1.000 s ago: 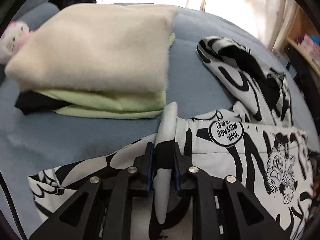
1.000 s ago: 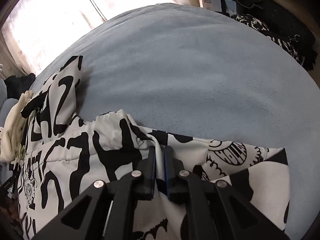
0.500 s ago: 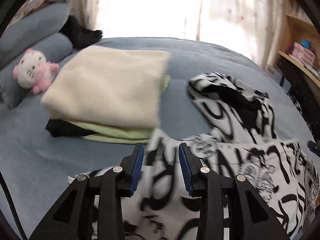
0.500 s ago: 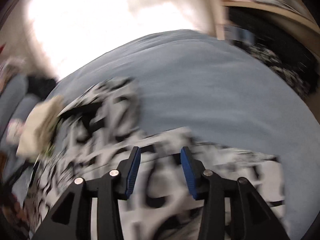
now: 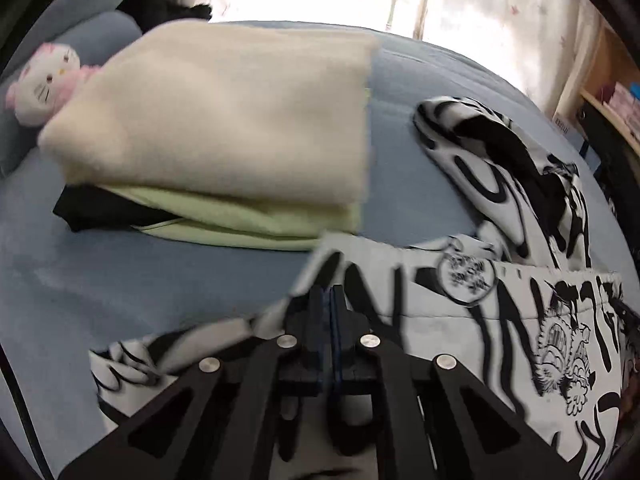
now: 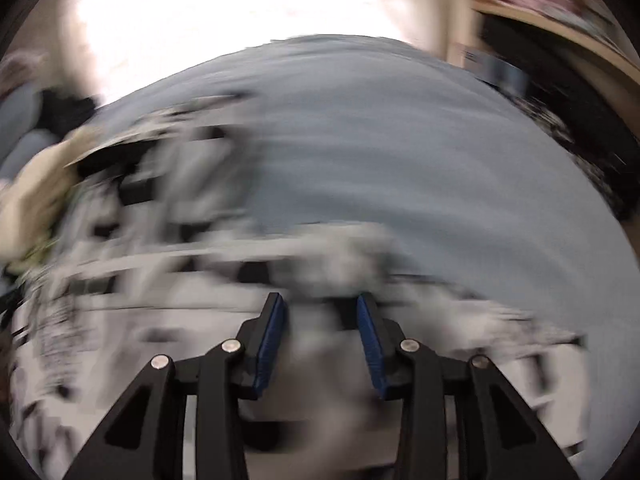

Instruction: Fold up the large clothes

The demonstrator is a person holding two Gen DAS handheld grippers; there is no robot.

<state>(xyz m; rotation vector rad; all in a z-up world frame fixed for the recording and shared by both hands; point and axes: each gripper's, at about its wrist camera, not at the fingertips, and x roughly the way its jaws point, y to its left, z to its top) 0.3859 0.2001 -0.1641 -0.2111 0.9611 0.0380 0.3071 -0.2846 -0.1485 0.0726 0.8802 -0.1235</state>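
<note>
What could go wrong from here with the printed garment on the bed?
1. The left hand-held gripper is shut, but blur hides whether it pinches the printed garment; a pull may lift nothing.
2. The right hand-held gripper is closing, with no cloth clearly pressed between its pads; one-sided lifting could skew the fold.
3. The garment's edge lies close to the folded stack; dragging it could disturb that pile.

printed garment (image 5: 472,280) with a blurred speech-bubble print, no lettering readable anywhere

Both grippers (image 5: 330,300) (image 6: 321,320) are black, with silver screws behind blue pads (image 6: 271,344); the right view is blurred.
</note>
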